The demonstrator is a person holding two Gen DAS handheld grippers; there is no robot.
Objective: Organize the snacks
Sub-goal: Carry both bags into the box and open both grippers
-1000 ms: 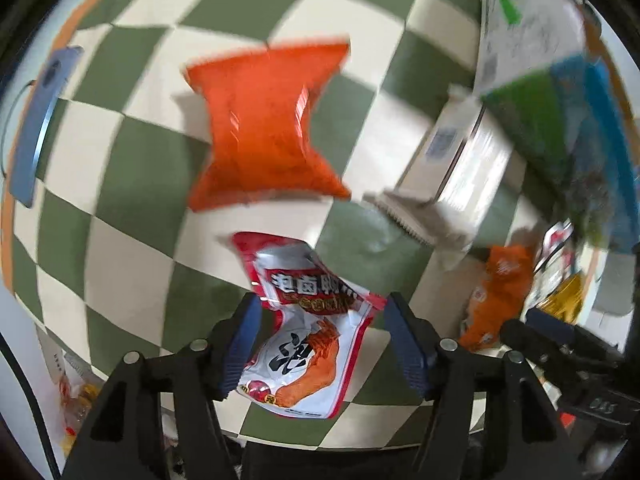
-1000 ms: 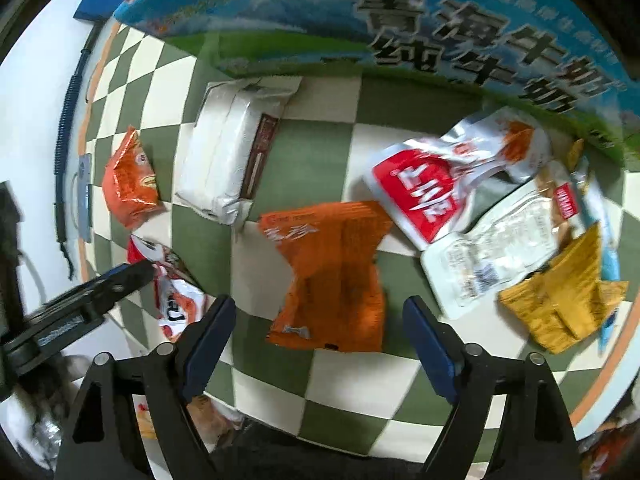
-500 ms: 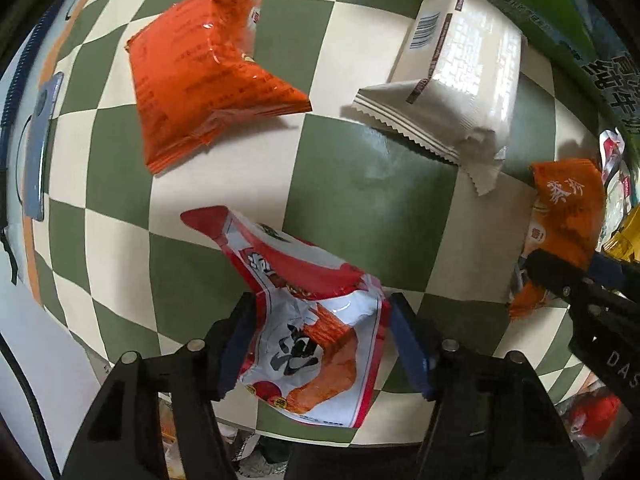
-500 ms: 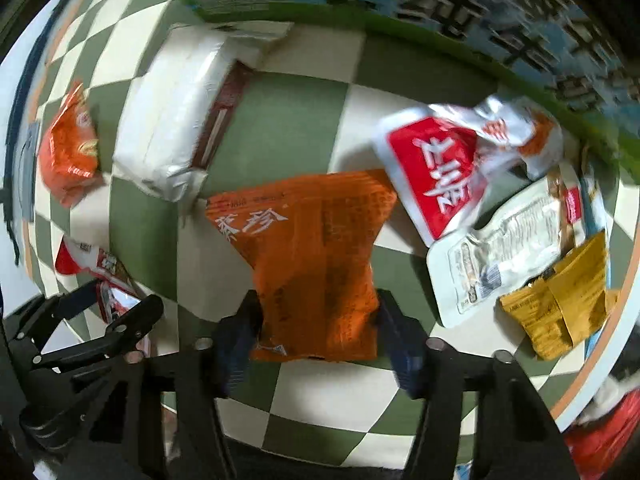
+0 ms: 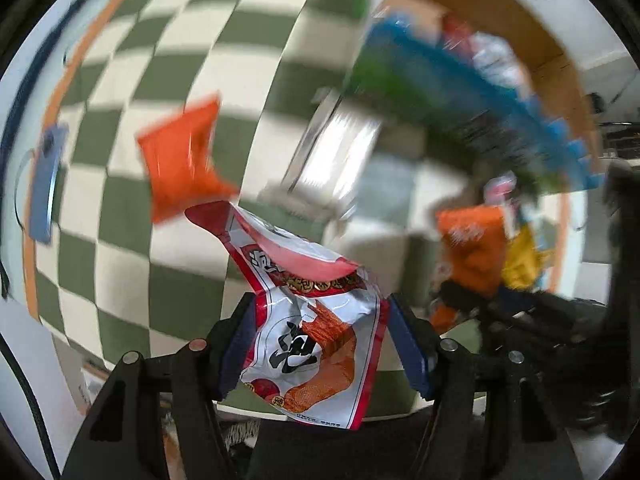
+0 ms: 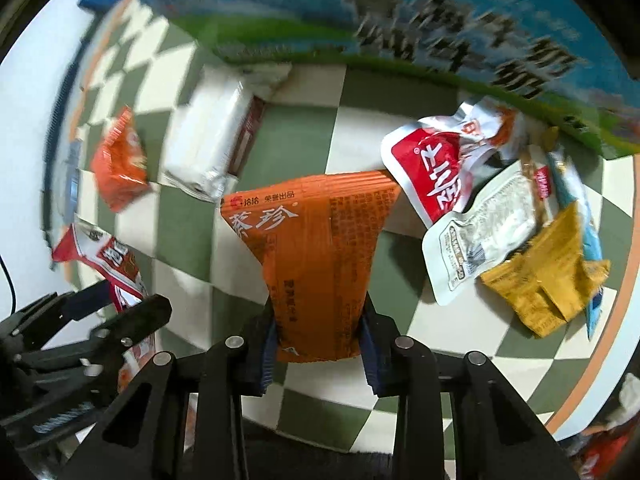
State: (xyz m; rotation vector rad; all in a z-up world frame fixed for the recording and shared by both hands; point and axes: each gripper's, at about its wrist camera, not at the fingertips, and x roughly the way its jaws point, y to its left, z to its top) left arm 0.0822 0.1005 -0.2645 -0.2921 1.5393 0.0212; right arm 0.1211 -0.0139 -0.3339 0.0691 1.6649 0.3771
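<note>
Snacks: two in my grip, the rest loose on the checked cloth (image 6: pixel 296 140). My left gripper (image 5: pixel 316 340) is clamped on the red and white packet (image 5: pixel 312 336), its top flopping forward past the pads. My right gripper (image 6: pixel 318 344) has just been closing and now pinches the lower end of the orange packet (image 6: pixel 316 256), jaws narrow, pads pressing both edges, packet standing up off the cloth.

Left behind on the cloth: small orange bag (image 6: pixel 118 166) far left, white pack (image 6: pixel 216 148) beside it, red-labelled pouch (image 6: pixel 444 164), clear pouch (image 6: pixel 486 236) and yellow packet (image 6: pixel 548 280) heaped together on the right. Printed blue and green box (image 6: pixel 420 24) along the far side; probably where these go.

Doing this step well, as I judge it: lift both packets straight and clear before swinging toward the box. Both are floppy, held by one end, so keep the grip firm and move without jerking. Watch that the two grippers, working close, do not knock each other. Left view badly blurred.
</note>
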